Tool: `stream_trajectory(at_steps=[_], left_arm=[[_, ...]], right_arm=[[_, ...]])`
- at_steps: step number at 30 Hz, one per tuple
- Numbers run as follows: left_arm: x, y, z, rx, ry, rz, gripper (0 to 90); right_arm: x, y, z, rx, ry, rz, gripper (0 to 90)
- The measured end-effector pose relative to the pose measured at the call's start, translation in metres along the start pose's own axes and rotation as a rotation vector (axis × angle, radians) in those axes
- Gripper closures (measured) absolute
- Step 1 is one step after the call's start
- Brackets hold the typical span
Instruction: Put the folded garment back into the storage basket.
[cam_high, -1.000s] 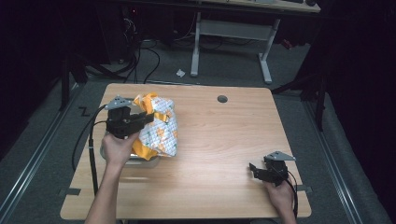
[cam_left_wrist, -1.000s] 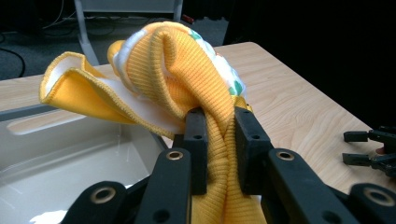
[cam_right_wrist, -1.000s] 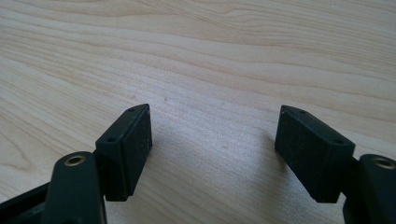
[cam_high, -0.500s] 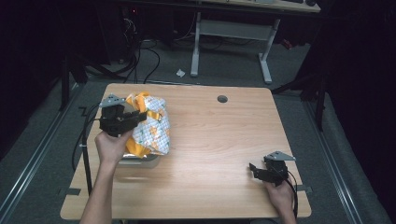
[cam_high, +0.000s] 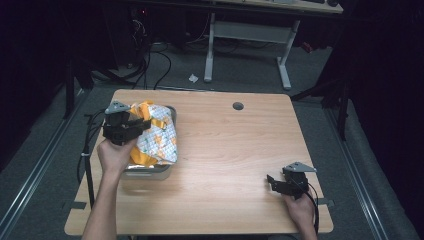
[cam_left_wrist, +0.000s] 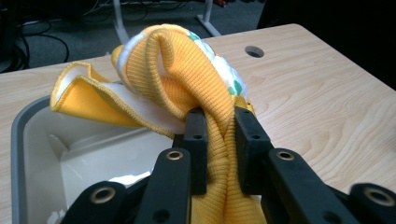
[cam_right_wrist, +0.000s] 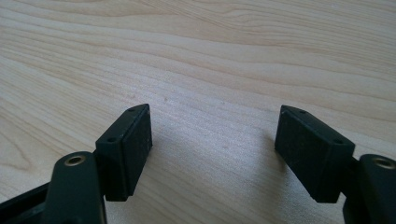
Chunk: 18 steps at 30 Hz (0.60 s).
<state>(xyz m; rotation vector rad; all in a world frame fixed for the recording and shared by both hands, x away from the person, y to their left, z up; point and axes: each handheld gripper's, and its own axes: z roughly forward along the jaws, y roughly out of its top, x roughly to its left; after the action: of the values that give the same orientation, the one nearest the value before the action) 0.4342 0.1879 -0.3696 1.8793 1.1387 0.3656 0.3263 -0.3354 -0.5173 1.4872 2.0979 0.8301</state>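
Left gripper view is showing the left gripper (cam_left_wrist: 219, 140) pinching a yellow ribbed cloth (cam_left_wrist: 187, 70), which is bunching just ahead of its jaws, over the grey bin's (cam_left_wrist: 28, 126) near rim. The right gripper (cam_right_wrist: 215, 149) is sitting spread, well apart.

Before us, our pale wooden surface (cam_high: 230, 150), round hole (cam_high: 238, 106) near its far edge, grey tub (cam_high: 147, 171) at its left.

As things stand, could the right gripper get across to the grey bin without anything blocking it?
Probably yes. The right gripper sits open on bare table, and nothing lies between it and the grey bin. But the yellow garment, clamped by the left gripper, covers most of the bin.
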Motion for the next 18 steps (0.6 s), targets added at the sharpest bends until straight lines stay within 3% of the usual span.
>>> stream_trajectory(at_steps=[18], left_arm=[[0.024, -0.019, 0.022, 0.079, 0.093, -0.042, 77.0]], right_arm=[[0.000, 0.000, 0.000, 0.000, 0.000, 0.000, 27.6]])
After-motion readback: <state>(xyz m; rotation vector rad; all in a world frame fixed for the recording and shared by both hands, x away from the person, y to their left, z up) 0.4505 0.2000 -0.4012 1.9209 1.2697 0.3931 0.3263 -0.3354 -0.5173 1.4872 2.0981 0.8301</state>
